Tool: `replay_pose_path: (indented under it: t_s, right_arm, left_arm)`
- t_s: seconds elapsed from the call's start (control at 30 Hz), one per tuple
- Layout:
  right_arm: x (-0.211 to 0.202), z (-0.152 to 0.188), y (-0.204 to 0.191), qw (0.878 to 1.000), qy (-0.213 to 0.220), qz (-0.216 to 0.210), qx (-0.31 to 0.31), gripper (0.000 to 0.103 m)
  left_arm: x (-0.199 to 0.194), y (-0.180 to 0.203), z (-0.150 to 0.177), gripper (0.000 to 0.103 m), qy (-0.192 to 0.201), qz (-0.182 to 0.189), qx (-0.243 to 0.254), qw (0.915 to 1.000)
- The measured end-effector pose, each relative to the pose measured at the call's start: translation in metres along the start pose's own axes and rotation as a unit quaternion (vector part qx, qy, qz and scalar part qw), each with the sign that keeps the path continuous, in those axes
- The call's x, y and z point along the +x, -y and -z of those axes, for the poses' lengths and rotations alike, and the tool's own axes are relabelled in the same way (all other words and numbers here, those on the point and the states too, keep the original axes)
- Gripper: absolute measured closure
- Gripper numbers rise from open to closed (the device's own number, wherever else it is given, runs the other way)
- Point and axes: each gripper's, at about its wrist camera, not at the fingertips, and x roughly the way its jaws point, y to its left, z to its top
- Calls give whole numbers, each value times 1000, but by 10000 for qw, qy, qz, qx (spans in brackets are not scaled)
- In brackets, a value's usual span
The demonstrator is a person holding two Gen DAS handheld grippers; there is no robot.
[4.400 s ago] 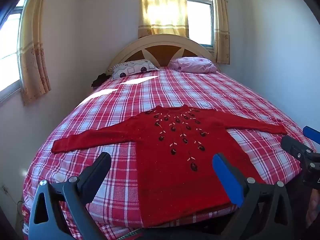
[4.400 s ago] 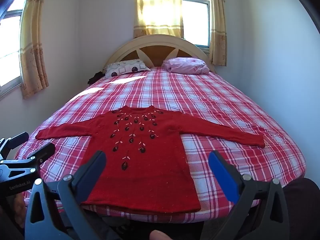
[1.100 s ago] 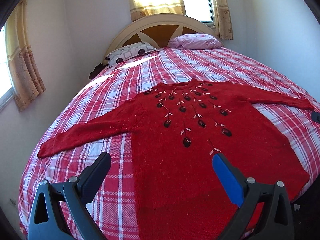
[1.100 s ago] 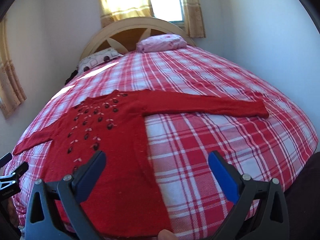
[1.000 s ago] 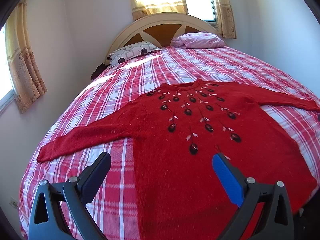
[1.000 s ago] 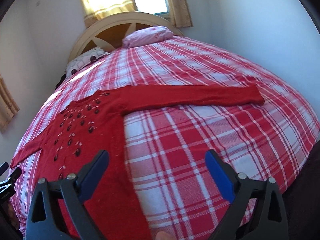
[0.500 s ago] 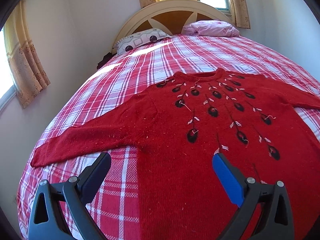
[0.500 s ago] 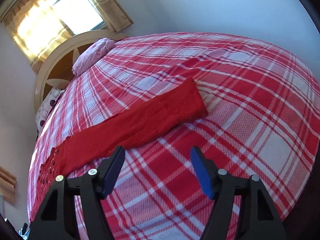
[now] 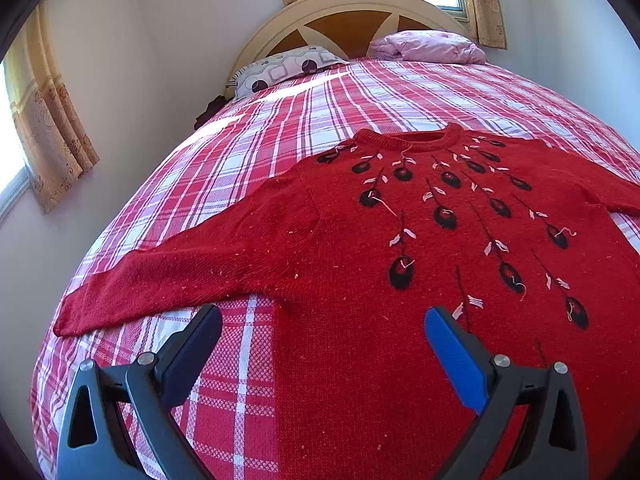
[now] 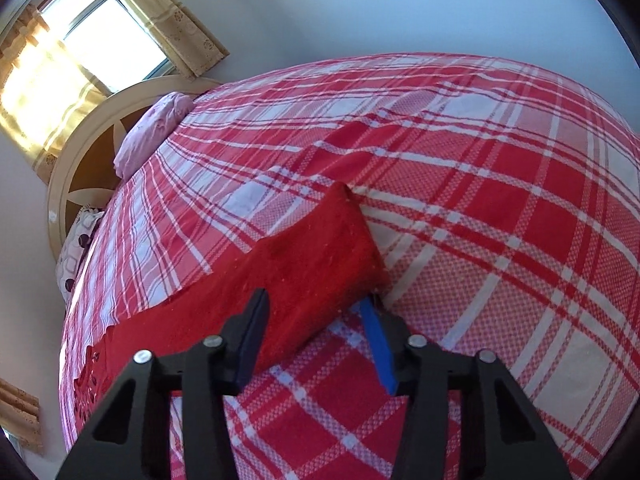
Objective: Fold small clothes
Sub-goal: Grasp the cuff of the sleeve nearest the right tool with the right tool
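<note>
Right gripper [image 10: 316, 308] fingers closing around the cuff end of the sweater's sleeve [image 10: 320, 256]. Sleeve sits between the two fingers: black finger [image 10: 252, 332] lies over the red knit on one side, blue pad [image 10: 378, 344] on the other side at the sleeve's edge. Pads not visibly pressing the fabric yet, gap still there. Wrist rolled, so the bed looks tilted in that view.

Left gripper [image 9: 324, 328] fingers spread wide, nothing between them. It hovers over the lower left part of the sweater body, pointing down at an angle. Black finger [image 9: 188, 352] is above the plaid bedcover [image 9: 280, 140] just beside the sweater's side edge; blue pad [image 9: 456, 356] is above the red knit.

Red sweater [image 9: 400, 280] lies flat, front up, on the bed, neckline toward the headboard [image 9: 344, 12]. Dark oval and white embroidery fans down from the collar. One sleeve [image 9: 168, 276] stretches out straight toward the bed's side edge near the wall; the other is the one at the right gripper.

Patterned pillow [image 9: 284, 70] and pink pillow [image 9: 428, 46] sit at the head of the bed, well apart from the sweater. Curtained window [image 10: 100, 28] behind the headboard, sun coming through.
</note>
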Motion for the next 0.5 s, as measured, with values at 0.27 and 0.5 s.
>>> replay_pose_path:
  t_s: [0.27, 0.5]
  right_arm:
    - [6, -10, -1, 9999, 32, 82, -102, 92]
    - [-14, -12, -62, 9956, 303, -166, -871, 93]
  left_arm:
    - [4, -14, 4, 1, -52, 23, -164, 9998]
    - [1, -24, 7, 1, -35, 293, -320, 9991]
